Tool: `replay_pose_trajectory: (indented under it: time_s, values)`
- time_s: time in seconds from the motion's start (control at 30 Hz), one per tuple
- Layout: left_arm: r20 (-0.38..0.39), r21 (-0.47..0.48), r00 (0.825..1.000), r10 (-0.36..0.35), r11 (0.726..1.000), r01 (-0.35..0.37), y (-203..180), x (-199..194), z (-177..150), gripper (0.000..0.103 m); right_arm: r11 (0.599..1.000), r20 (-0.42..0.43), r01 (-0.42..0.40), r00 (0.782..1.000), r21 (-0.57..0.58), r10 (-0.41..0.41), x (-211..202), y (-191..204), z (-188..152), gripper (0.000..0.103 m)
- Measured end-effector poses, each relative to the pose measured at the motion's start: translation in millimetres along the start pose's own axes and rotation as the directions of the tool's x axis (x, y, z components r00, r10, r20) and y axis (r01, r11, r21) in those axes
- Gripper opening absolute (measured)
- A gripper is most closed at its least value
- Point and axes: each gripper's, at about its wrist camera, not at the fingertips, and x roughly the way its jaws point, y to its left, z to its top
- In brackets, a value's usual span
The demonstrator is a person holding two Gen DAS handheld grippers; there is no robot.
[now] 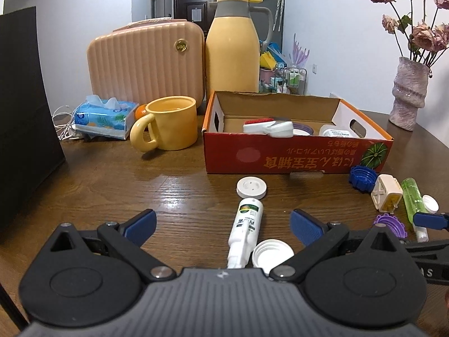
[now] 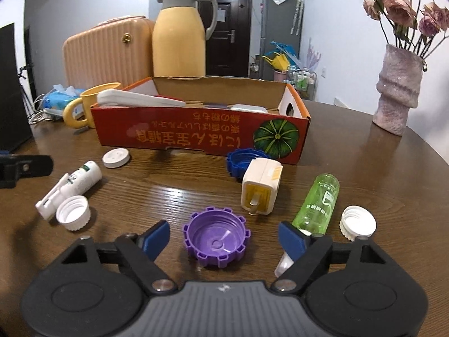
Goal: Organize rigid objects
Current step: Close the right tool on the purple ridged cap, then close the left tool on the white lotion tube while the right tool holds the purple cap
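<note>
My left gripper [image 1: 223, 226] is open over a white spray bottle [image 1: 245, 229] that lies between its fingers, with a white cap [image 1: 271, 254] beside it and a white disc [image 1: 251, 187] ahead. My right gripper [image 2: 224, 238] is open around a purple cap [image 2: 216, 240] on the table. A green bottle [image 2: 318, 200], a white plug adapter [image 2: 259, 188], a blue cap [image 2: 241, 161] and another white cap [image 2: 357, 222] lie near it. The red cardboard box [image 2: 196, 137] behind holds several white items.
A yellow mug [image 1: 168, 123], tissue pack [image 1: 102, 116], peach case [image 1: 146, 61] and yellow thermos jug [image 1: 233, 47] stand behind the box. A vase of dried roses [image 2: 398, 87] stands at the right. A black box [image 1: 25, 118] blocks the left.
</note>
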Motion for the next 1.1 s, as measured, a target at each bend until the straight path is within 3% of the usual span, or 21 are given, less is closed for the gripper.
replay_pose_trajectory:
  time_s: [0.2,0.47,0.87,1.1]
  values:
    - [-0.016,-0.004,1.000,0.005,1.000,-0.005,7.6,7.0,-1.1,0.103,1.000,-0.040,-0.005,0.999,0.019,0.006,15.6,0.9,-2.5,0.053]
    - [-0.048,-0.016,0.999,0.013,1.000,-0.014,18.3,17.0,-2.1,0.103,0.999,-0.021,-0.026,0.999,0.039,0.027,14.0,-2.2,-5.8,0.053]
    - [-0.079,0.017,0.997,0.010,1.000,-0.008,15.9,34.3,-1.3,0.103,0.996,0.083,-0.016,0.997,0.085,0.009,-3.1,-12.7,-4.3,0.053]
    - [-0.088,0.028,0.996,-0.002,1.000,0.004,9.7,49.1,4.3,0.091,0.995,0.111,-0.004,0.994,0.104,-0.008,-8.1,-18.3,-4.9,0.053]
